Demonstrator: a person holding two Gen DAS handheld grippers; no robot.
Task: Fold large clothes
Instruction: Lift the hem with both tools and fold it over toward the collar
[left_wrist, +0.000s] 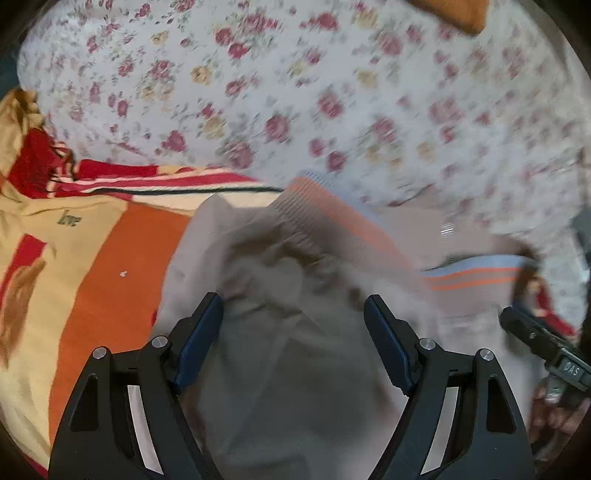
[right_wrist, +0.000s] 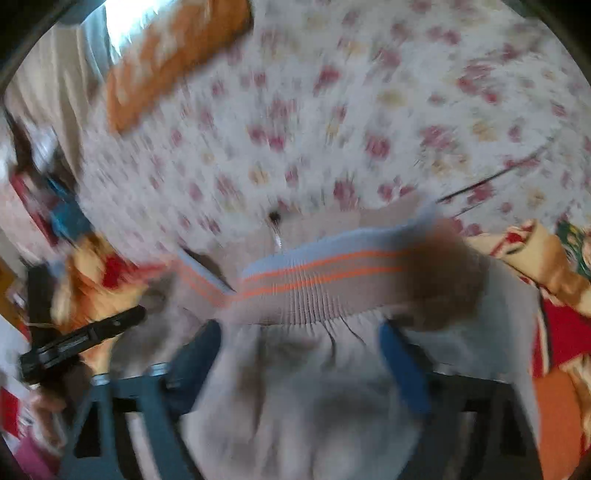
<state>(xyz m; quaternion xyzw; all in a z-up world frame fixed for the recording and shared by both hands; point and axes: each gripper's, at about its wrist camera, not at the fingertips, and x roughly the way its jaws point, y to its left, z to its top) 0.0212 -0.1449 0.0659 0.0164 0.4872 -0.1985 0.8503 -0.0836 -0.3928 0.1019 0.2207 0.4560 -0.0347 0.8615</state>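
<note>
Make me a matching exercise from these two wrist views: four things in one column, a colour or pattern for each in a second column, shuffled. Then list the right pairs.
Things:
1. bedsheet
2. garment under the jaws
3. ribbed band on that garment
4. blanket beside the garment

Colour or pattern:
A. plain grey-beige
B. white with red and yellow flowers
C. cream, red and orange blocks
D. pale blue edge with orange stripes

Pairs: 1-B, 2-A, 3-D, 4-C
</note>
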